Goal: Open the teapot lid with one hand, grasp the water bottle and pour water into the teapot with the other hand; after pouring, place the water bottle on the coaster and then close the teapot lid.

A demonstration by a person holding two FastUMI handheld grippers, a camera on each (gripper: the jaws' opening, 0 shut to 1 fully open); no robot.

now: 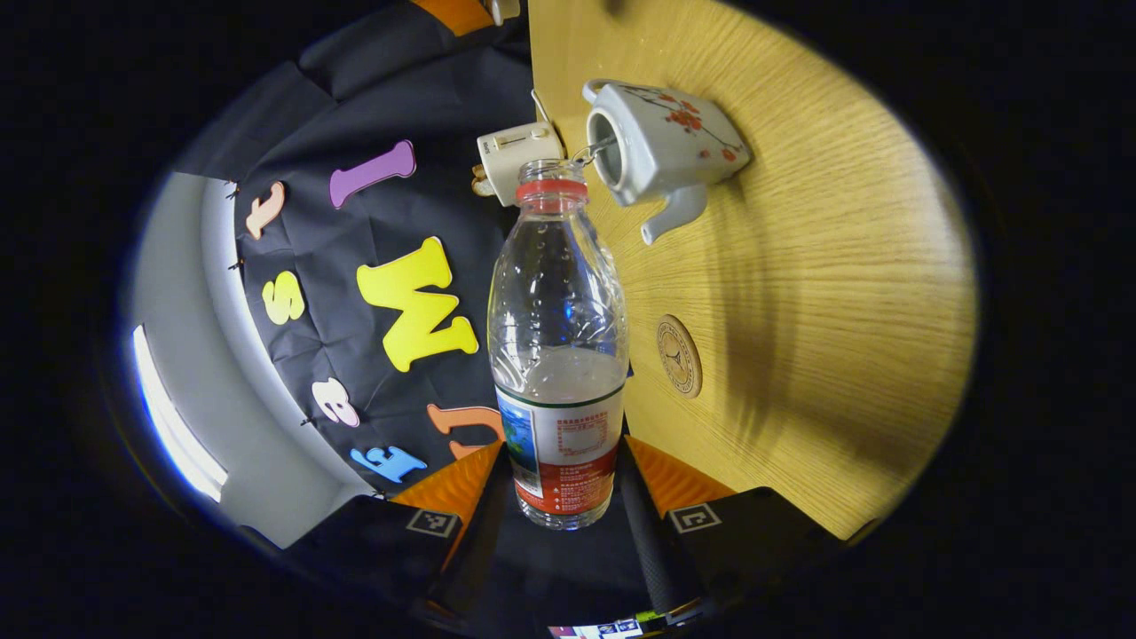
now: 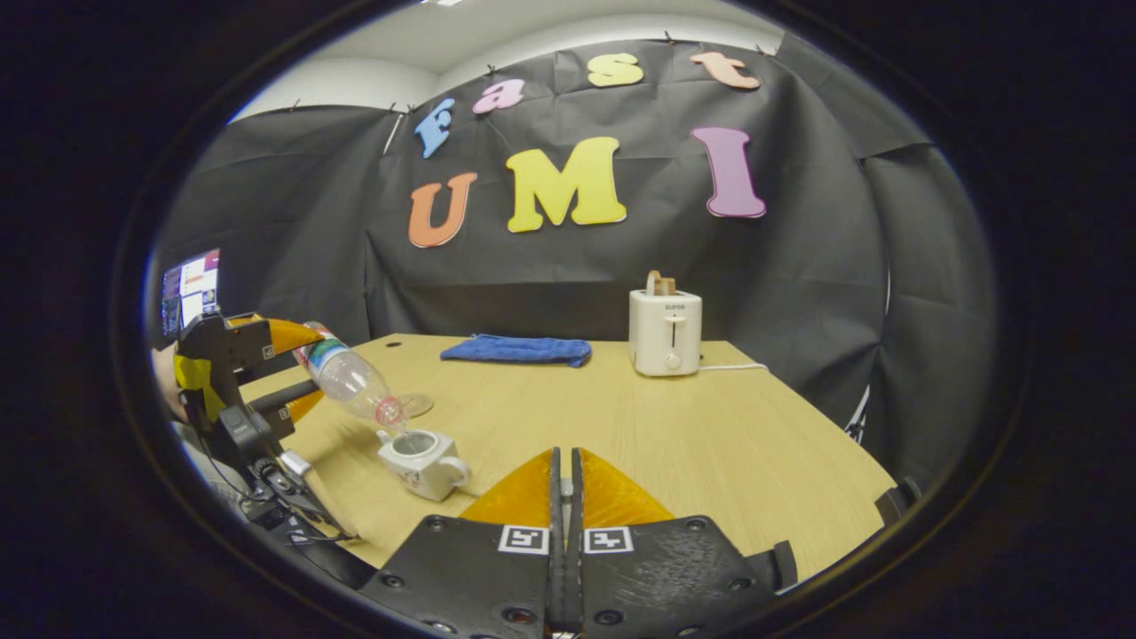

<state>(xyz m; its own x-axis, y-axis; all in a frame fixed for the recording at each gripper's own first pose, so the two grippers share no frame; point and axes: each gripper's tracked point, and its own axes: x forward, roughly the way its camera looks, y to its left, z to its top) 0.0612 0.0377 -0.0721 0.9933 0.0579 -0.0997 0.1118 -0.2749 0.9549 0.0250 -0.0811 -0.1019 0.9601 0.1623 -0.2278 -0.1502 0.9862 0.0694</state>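
Observation:
My left gripper (image 1: 559,484) is shut on the lower, labelled part of a clear water bottle (image 1: 557,355) with a red neck ring and no cap. The bottle (image 2: 351,377) is tipped mouth-down over the white flowered teapot (image 2: 422,461), and a thin stream of water runs into the pot's open top. The teapot (image 1: 666,146) stands lidless on the wooden table. A round coaster (image 1: 679,355) lies on the table beside the bottle. In the right gripper view my right gripper (image 2: 564,461) is shut, away from the teapot, with nothing visible between its fingers.
A white toaster (image 2: 666,333) stands at the back of the table (image 2: 710,426), with a folded blue cloth (image 2: 519,349) to its left. The left gripper (image 2: 257,355) and the hand holding it are at the table's left edge. A monitor (image 2: 188,293) glows behind them.

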